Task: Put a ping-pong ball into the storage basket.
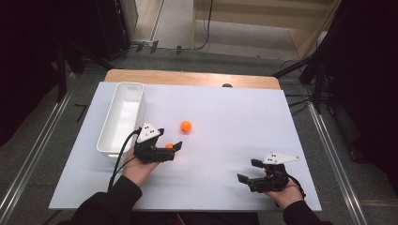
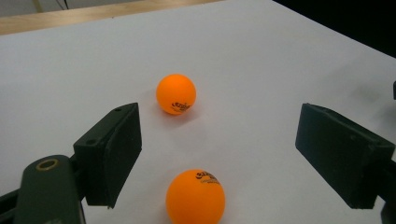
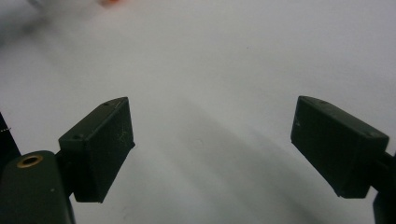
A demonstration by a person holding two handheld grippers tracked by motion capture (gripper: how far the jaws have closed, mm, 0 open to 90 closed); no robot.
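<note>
**Two orange balls on the white counter, both hand-held grippers open**

In the high view the left hand-held gripper (image 1: pixel 171 151) lies low on the white counter (image 1: pixel 234 131), just beside the near end of a long white plastic bin (image 1: pixel 121 117). Its jaws stand wide apart and a small orange ball (image 1: pixel 169 146) sits between them — only a part of this near ball is seen from above, because the gripper body covers the rest. A second orange ball (image 1: pixel 186 125) rests free on the counter a little farther away, apart from the gripper and from the bin.

The left gripper view gives what the high view hides. Here the near ball (image 2: pixel 195 196) is seen whole, between the two black jaws but touching neither of them, and dark printed letters can be seen on its top. The far ball (image 2: pixel 175 94) lies beyond the jaw tips, also with a dark print on its front. The left hand-held gripper (image 2: pixel 218 154) holds nothing.

The right hand-held gripper (image 1: pixel 248 171) is at the near right part of the counter, well apart from both balls, with the person's hand (image 1: pixel 284 191) behind it. In the right gripper view its jaws (image 3: pixel 212 140) are wide open over bare white surface — nothing is between them. At the top left edge of that view there is a small blurred orange patch (image 3: pixel 110 2); it is too unsharp to say which ball it is.

The bin looks empty from above. Behind the white sheet a strip of the wooden edge (image 1: pixel 187 77) is visible.
</note>
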